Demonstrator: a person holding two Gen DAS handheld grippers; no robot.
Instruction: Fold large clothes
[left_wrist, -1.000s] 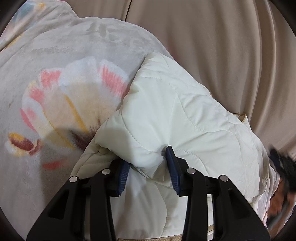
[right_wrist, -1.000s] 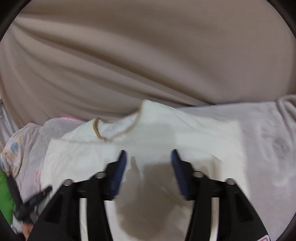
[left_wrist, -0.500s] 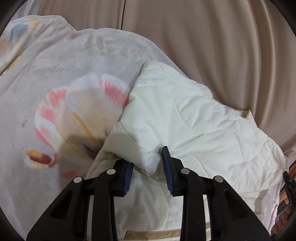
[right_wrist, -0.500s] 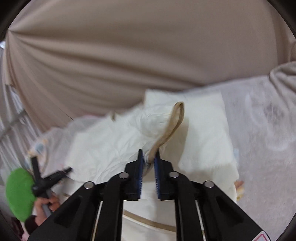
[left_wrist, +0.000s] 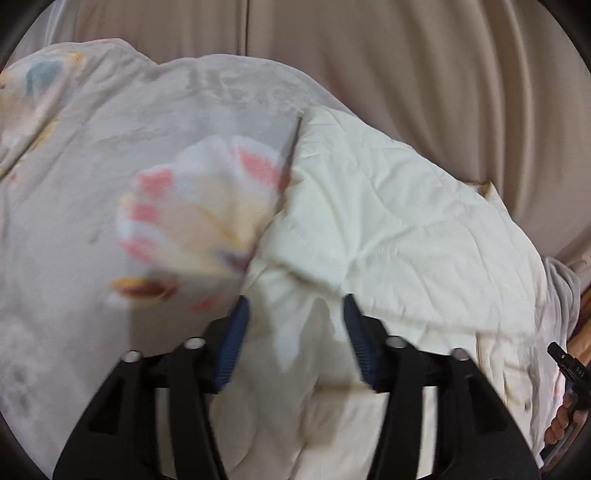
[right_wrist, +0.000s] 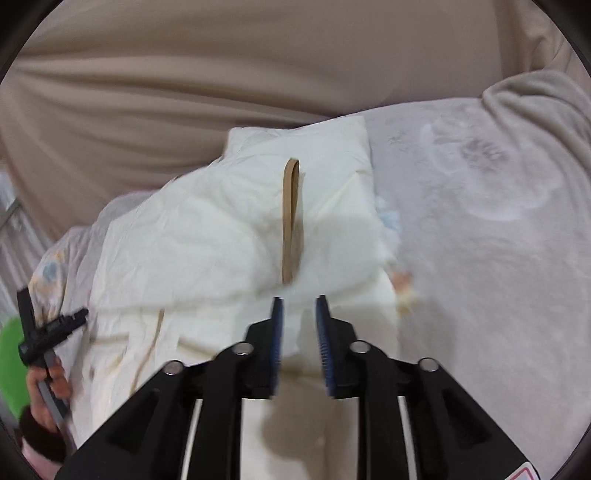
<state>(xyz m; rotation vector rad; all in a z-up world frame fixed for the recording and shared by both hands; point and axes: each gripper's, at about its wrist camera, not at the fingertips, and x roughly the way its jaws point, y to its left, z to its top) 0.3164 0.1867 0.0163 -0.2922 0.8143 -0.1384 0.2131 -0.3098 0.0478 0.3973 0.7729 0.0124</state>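
1. My left gripper (left_wrist: 291, 332) has its jaws spread wide, with nothing between the blue pads (left_wrist: 232, 343). They hover over the near edge of the cream quilted jacket (left_wrist: 388, 229); I cannot tell whether the tips touch the cloth.
2. My right gripper (right_wrist: 298, 332) has its jaws parted by a narrow gap and holds nothing. Its tips sit just short of the lower end of the tan loop (right_wrist: 291, 221) sewn on the jacket (right_wrist: 207, 236).
3. That loop lies flat on a folded part of the jacket, running straight away from the right jaws.
4. The jacket lies partly folded on the floral blanket (left_wrist: 122, 177). In the left view, a quilted flap is laid over the rest of the garment, and its left edge meets the blanket's big pink and white flower print (left_wrist: 199, 214).
5. In the right view, tan trim lines (right_wrist: 155, 332) show on the jacket's lower layer, left of the jaws.
6. The blanket (right_wrist: 498, 240) spreads to the right of the jacket in the right view, pale grey with a faint print.
7. Beyond the jacket, beige curtain folds (right_wrist: 258, 74) fill the background in both views.
8. At the far left of the right view I see the other gripper's black frame (right_wrist: 44, 336) held in a hand (right_wrist: 48, 391), beside something bright green (right_wrist: 11, 365) that I cannot identify.
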